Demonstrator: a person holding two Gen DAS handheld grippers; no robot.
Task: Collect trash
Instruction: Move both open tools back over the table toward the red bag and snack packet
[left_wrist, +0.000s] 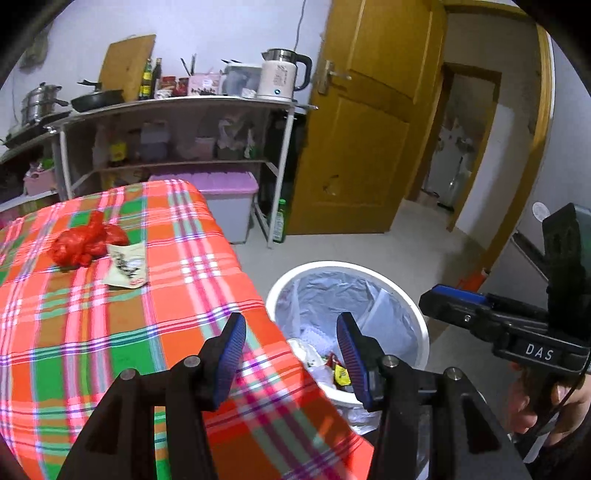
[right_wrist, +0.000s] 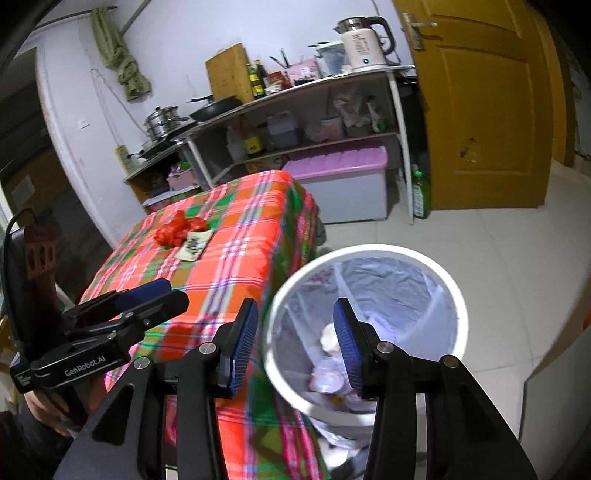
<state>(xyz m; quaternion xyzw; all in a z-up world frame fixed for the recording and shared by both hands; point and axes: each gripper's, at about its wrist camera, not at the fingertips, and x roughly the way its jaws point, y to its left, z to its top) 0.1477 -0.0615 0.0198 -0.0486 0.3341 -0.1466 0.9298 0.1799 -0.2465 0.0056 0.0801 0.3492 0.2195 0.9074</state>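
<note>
Red-orange plaid cloth (left_wrist: 92, 332) over desk, green and pink stripes. On it, toward far end: crumpled red plastic bag (left_wrist: 86, 242), and touching its near side a flat pale snack packet (left_wrist: 127, 267), printed, lying face up. Same pair visible from right wrist view, bag (right_wrist: 179, 230) and packet (right_wrist: 195, 245) well apart from both tools. White round trash bin (left_wrist: 347, 267) on floor just beside desk corner, lined with translucent bag; inside, assorted wrappers and pale scraps already at bottom. Left gripper (left_wrist: 291, 354): blue-padded fingers spread wide, nothing between them, hanging over desk edge and bin rim. Right gripper (right_wrist: 295, 345): fingers likewise wide apart and empty, poised above bin mouth (right_wrist: 369, 254). Judged state of task: partly done, some litter in bin; two pieces left on desk, bag and packet, neither yet touched. Background, not for collection: metal shelf (left_wrist: 177, 105) with kettle, pans, bottles; purple-lidded storage box (left_wrist: 229, 184) beneath; yellow wooden door (left_wrist: 365, 122) ajar.
</note>
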